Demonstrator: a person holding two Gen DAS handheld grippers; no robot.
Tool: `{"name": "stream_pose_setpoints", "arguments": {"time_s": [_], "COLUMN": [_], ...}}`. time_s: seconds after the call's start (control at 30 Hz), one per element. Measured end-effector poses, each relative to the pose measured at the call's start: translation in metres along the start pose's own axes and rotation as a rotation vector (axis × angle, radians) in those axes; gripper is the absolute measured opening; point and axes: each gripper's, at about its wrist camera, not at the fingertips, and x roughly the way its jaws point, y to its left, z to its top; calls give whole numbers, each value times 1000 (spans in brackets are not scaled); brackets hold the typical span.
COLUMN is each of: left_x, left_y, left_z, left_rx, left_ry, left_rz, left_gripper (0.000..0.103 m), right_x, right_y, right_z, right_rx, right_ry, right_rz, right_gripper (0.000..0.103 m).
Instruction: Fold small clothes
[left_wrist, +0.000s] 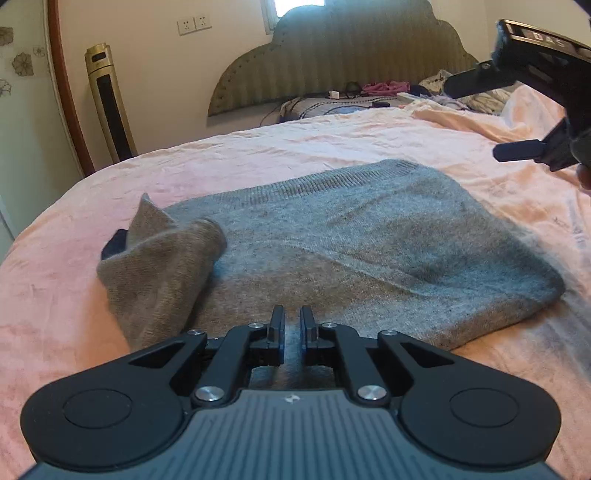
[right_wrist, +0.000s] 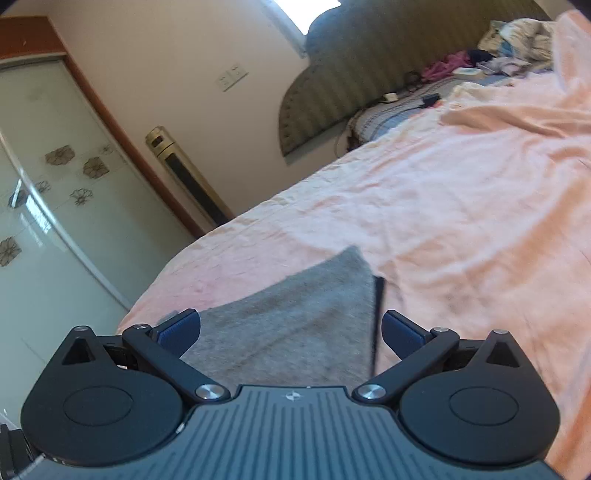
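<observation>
Pinching almost shut, the left claw (left_wrist: 291, 325) hangs low over the near edge of the gray sweater (left_wrist: 369, 251), with only a thin gap between its fingers. Whether any wool is caught in that gap cannot be told. The right claw (right_wrist: 290, 332) is spread wide and holds nothing; its blue pads (right_wrist: 402, 330) sit apart above a corner of the sweater. From the left wrist view it floats up high, past the sweater's right side. The sweater lies folded on the pink bed cover (left_wrist: 295, 147). One sleeve (left_wrist: 166, 266) is bunched up on the sweater's left side. Far behind the sweater stands a green headboard (left_wrist: 332, 62), and off to its left a tall gold fan (left_wrist: 109, 107).
</observation>
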Motion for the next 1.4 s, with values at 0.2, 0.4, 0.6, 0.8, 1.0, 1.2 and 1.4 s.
{"name": "stream_pose_setpoints", "arguments": {"time_s": [0.2, 0.4, 0.6, 0.8, 1.0, 1.2, 1.4], "left_x": [-38, -15, 48, 36, 10, 13, 12], "left_y": [31, 38, 40, 82, 112, 171, 171], "left_z": [-6, 4, 11, 7, -13, -55, -60], "left_rx": [-31, -21, -59, -319, -618, -1060, -1082], "left_ry": [-137, -180, 37, -14, -66, 29, 14], "left_rz": [170, 212, 257, 199, 186, -15, -54], "left_gripper": [98, 103, 103, 13, 11, 12, 16], "right_x": [58, 101, 109, 131, 197, 243, 281], "right_y": [64, 89, 99, 117, 148, 194, 227], "right_z": [-10, -34, -20, -9, 3, -8, -35], "right_rx": [-111, -46, 25, -11, -10, -86, -57], "right_ry": [205, 362, 372, 418, 558, 682, 814], "right_rz": [153, 210, 210, 210, 253, 263, 301], "right_gripper": [103, 103, 103, 103, 103, 103, 103]}}
